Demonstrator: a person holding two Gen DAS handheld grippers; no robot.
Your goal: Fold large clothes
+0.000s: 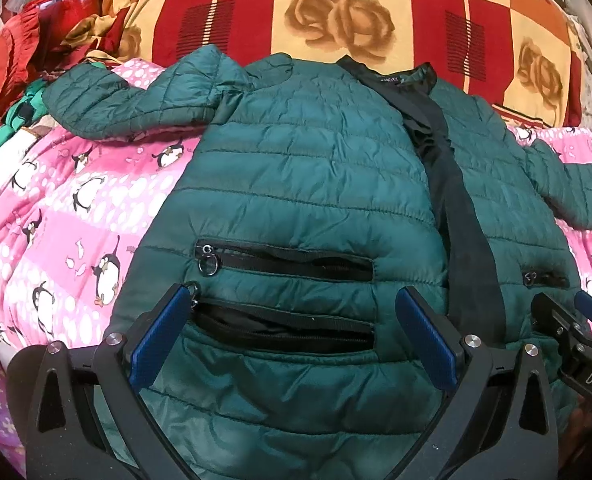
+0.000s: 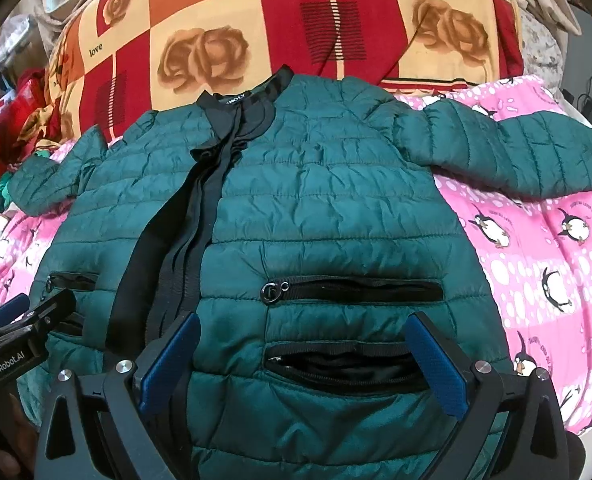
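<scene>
Green quilted puffer jacket spread flat, front up, on pink penguin blanket, sleeves out sideways. Left claw wide, over hem by left pockets. Right claw wide, over right pockets. Both empty.

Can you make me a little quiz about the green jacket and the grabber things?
1. True or false: the green jacket lies spread out flat, front side up.
2. What animal is printed on the pink blanket? A) cats B) penguins C) ducks
3. Fill in: both the left gripper and the right gripper are ____ over the hem end of the jacket.

Key: 1 true. 2 B. 3 open.
</scene>
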